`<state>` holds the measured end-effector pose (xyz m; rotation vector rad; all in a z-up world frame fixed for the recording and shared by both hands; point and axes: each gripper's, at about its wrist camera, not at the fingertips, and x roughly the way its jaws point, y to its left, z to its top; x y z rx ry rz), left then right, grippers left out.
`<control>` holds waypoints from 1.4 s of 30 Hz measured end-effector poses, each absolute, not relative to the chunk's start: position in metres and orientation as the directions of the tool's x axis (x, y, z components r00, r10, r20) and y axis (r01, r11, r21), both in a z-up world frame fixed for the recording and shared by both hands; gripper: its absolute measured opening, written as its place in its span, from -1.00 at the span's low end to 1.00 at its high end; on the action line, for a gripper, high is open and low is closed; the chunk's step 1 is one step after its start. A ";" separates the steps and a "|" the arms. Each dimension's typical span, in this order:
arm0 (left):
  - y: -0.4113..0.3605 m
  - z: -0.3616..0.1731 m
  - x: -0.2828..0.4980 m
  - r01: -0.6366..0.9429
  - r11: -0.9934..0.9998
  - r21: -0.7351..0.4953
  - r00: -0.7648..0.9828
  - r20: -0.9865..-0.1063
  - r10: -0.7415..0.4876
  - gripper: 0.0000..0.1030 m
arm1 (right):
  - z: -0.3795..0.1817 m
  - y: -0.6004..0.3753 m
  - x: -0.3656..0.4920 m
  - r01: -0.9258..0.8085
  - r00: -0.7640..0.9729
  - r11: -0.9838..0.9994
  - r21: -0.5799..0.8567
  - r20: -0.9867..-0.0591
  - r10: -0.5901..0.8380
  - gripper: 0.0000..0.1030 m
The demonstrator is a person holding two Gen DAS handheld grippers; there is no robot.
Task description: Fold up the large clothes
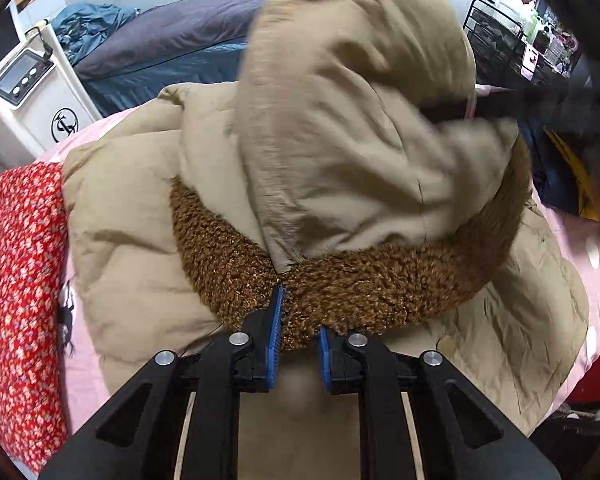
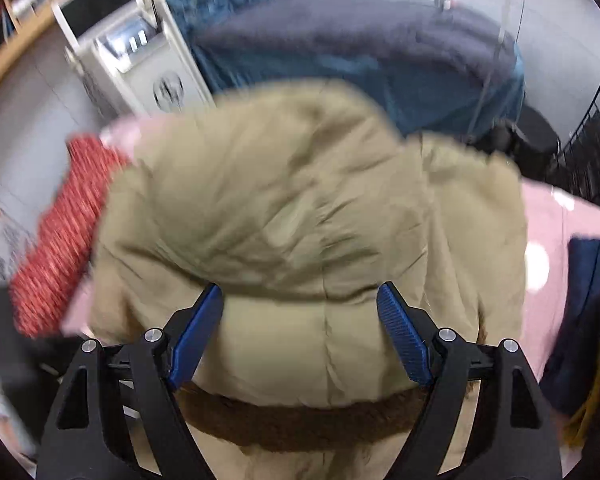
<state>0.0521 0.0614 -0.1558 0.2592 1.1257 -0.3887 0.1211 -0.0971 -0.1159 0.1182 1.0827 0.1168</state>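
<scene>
A beige padded coat (image 1: 132, 240) lies spread on a pink sheet (image 1: 84, 360), with its hood (image 1: 340, 120) flopped over the body. Brown curly fleece trim (image 1: 380, 284) runs along the hood's edge. My left gripper (image 1: 300, 312) is shut on that trim, and a tuft of it is pinched between the blue pads (image 1: 275, 320). In the right wrist view, which is blurred, the right gripper (image 2: 300, 287) stands wide open just above the beige hood fabric (image 2: 280, 200). Nothing is pressed between its pads (image 2: 400, 340). The brown trim (image 2: 300, 420) shows below its fingers.
A red floral cloth (image 1: 20, 280) lies along the left edge of the bed. Behind it stands a white appliance (image 1: 24, 92). Dark blue and purple bedding (image 1: 172, 40) is piled at the back. A black wire rack (image 1: 496, 36) is at the far right, with a navy garment (image 2: 592, 300) near it.
</scene>
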 end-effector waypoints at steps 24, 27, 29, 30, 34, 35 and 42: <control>0.031 -0.091 0.050 0.513 0.855 0.076 0.523 -0.818 -0.241 0.82 | -0.098 -0.156 0.077 0.091 0.556 0.940 0.329 -0.800 0.226 0.55; 0.020 -0.101 0.088 0.406 0.912 0.064 0.559 -0.807 -0.192 0.82 | -0.092 -0.160 0.091 0.081 0.535 0.953 0.291 -0.820 0.204 0.55; 0.015 -0.116 0.113 0.345 0.936 0.071 0.525 -0.841 -0.130 0.82 | -0.099 -0.162 0.102 0.088 0.508 0.960 0.267 -0.841 0.187 0.55; 0.015 -0.125 0.123 0.323 0.943 0.080 0.515 -0.851 -0.105 0.82 | -0.104 -0.156 0.107 0.086 0.492 0.959 0.272 -0.848 0.196 0.55; 0.028 -0.163 0.152 0.249 0.968 -0.010 0.410 -0.905 -0.115 0.90 | -0.133 -0.148 0.127 0.092 0.409 0.964 0.248 -0.892 0.191 0.55; 0.028 -0.168 0.156 0.236 0.971 -0.025 0.393 -0.912 -0.119 0.90 | -0.142 -0.145 0.133 0.091 0.396 0.970 0.227 -0.902 0.174 0.55; 0.028 -0.204 0.191 0.164 0.987 -0.005 0.321 -0.945 -0.058 0.91 | -0.181 -0.143 0.166 0.138 0.320 0.969 0.206 -0.935 0.153 0.68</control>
